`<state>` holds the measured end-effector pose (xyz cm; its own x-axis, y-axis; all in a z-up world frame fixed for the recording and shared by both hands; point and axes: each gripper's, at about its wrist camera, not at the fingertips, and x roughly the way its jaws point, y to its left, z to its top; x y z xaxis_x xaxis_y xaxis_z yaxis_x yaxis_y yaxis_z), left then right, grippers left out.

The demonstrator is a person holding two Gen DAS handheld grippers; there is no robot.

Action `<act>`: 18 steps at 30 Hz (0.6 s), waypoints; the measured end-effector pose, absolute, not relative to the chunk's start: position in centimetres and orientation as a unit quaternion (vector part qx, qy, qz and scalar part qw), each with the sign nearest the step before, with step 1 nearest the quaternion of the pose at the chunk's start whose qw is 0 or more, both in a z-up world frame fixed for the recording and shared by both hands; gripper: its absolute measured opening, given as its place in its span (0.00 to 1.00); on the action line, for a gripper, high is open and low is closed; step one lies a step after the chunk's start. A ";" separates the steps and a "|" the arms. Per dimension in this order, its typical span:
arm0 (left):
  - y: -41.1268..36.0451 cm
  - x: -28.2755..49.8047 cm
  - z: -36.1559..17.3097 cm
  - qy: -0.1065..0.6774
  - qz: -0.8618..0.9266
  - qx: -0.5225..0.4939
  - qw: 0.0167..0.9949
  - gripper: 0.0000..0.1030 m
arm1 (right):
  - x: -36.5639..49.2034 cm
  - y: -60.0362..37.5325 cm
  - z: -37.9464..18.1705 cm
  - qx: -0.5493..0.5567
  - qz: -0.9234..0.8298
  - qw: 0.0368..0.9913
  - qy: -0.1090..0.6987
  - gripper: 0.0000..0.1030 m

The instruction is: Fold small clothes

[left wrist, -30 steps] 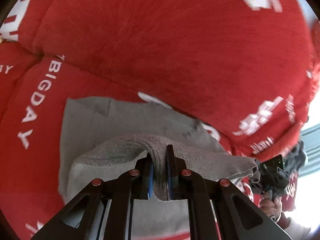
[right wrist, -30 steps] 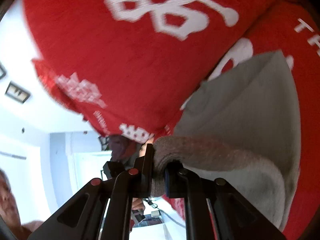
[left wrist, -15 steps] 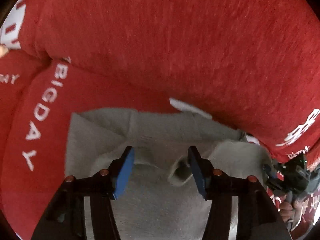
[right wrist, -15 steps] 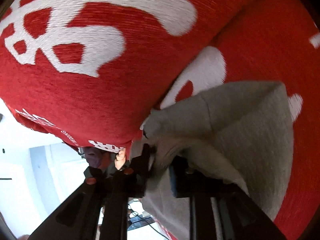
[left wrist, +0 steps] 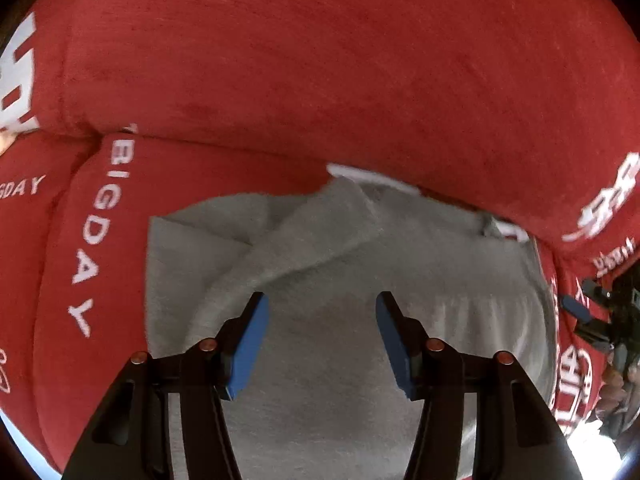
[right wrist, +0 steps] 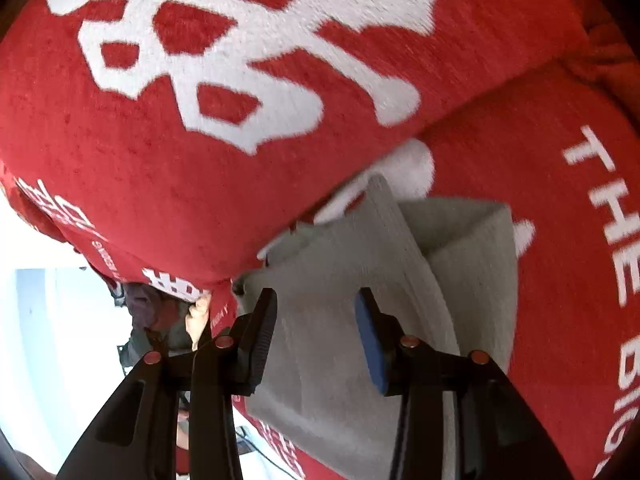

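Note:
A small grey garment lies folded over itself on the red seat cushion, against the red back cushion. My left gripper hangs just above it, open, its blue pads clear of the cloth. In the right wrist view the same grey garment lies under my right gripper, whose jaws are opening with nothing pinched between them. The right gripper also shows at the far right of the left wrist view, beside the garment's right edge.
The red back cushion with large white characters rises right behind the garment. White lettering runs along the seat cushion. A hand and dark clutter show past the sofa's end, with a bright room beyond.
Both grippers held raised folds of the grey garment, then let go; the cloth dropped flat onto the seat. Both moved closer to the back cushion and lower.

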<state>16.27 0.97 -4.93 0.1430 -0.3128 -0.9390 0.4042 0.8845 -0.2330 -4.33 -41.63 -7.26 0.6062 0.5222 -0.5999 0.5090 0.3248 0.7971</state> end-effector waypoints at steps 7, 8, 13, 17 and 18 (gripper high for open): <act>0.7 19.7 -7.5 0.617 -0.162 0.014 0.770 0.55 | -5.7 -40.4 -8.0 0.575 0.001 0.667 0.474 0.44; 1.3 20.5 -7.6 0.618 -0.148 -0.005 0.772 0.55 | -5.8 -40.3 -8.1 0.573 0.001 0.666 0.478 0.44; 2.5 21.9 -6.8 0.608 -0.101 0.001 0.788 0.55 | -7.1 -40.6 -7.7 0.567 -0.005 0.665 0.487 0.44; 3.3 19.4 -5.7 0.622 -0.121 0.038 0.773 0.55 | -8.5 -40.5 -7.6 0.600 -0.011 0.647 0.471 0.44; 4.0 18.2 -5.2 0.625 -0.125 0.046 0.769 0.55 | -8.9 -40.4 -7.4 0.599 -0.010 0.648 0.470 0.44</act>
